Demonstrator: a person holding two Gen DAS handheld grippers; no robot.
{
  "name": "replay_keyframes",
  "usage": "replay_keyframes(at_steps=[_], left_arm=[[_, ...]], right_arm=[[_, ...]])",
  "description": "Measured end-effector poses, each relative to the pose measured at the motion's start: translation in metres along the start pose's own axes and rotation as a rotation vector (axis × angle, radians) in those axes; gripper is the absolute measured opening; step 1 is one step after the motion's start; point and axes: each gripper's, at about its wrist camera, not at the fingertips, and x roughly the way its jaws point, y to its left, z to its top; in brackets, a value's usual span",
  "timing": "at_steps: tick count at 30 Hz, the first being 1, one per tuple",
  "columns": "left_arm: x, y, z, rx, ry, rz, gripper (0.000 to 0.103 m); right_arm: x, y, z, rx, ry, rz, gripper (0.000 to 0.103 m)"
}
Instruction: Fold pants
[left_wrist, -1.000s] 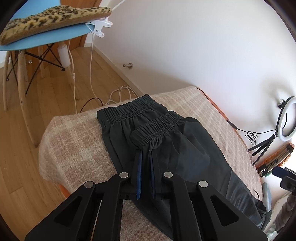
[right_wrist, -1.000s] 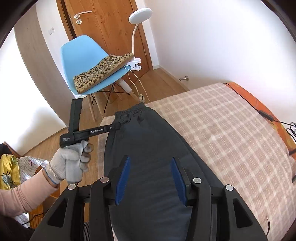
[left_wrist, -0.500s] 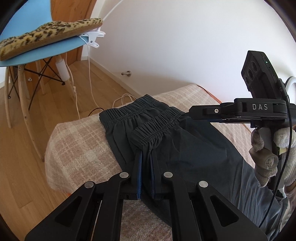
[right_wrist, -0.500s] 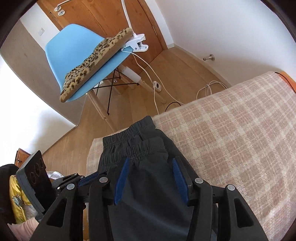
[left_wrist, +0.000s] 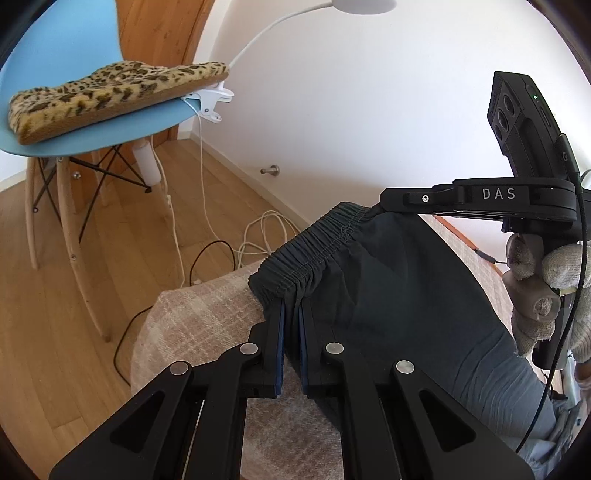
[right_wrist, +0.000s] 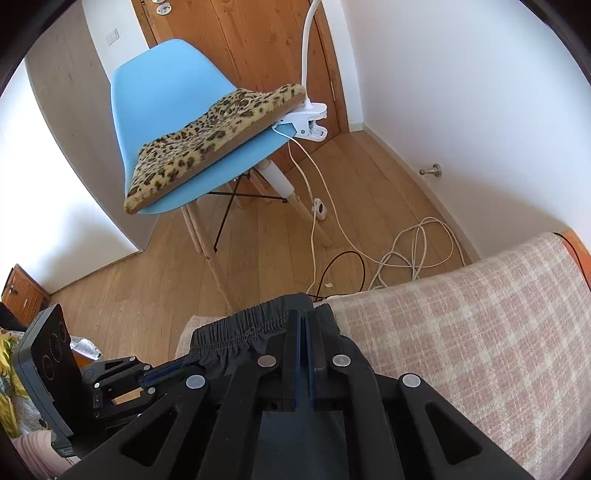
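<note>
- Left gripper: jaws nearly together, pinching the near end of the elastic waistband of the pants
- Right gripper: jaws pressed narrow on the waistband's other end; seen side-on in the left view, held by a gloved hand
- Pants: dark, waistband raised between both grippers, the rest lying on the bed toward its right side
- Bed: checked pink-beige cover; the pants lie at its foot-end corner
- Cables: white and black, loose on the wooden floor past the bed edge
- Chair: blue shell, wooden legs, leopard cushion on the seat, white clip lamp clamped to the seat's edge
- Door: wooden, behind the chair
</note>
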Motion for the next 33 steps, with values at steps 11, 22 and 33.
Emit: replay_keyframes(at_steps=[11, 22, 33], left_arm=[[0.018, 0.007, -0.001, 0.033, 0.067, 0.036, 0.009], [-0.028, -0.019, 0.014, 0.084, 0.052, -0.038, 0.024], [-0.077, -0.099, 0.011, 0.217, 0.076, -0.240, 0.045]], right_arm=[[0.030, -0.003, -0.014, 0.031, 0.052, -0.049, 0.007], [-0.103, -0.015, -0.056, 0.172, -0.159, -0.122, 0.059], [-0.258, -0.043, -0.158, 0.310, -0.280, -0.281, 0.062]])
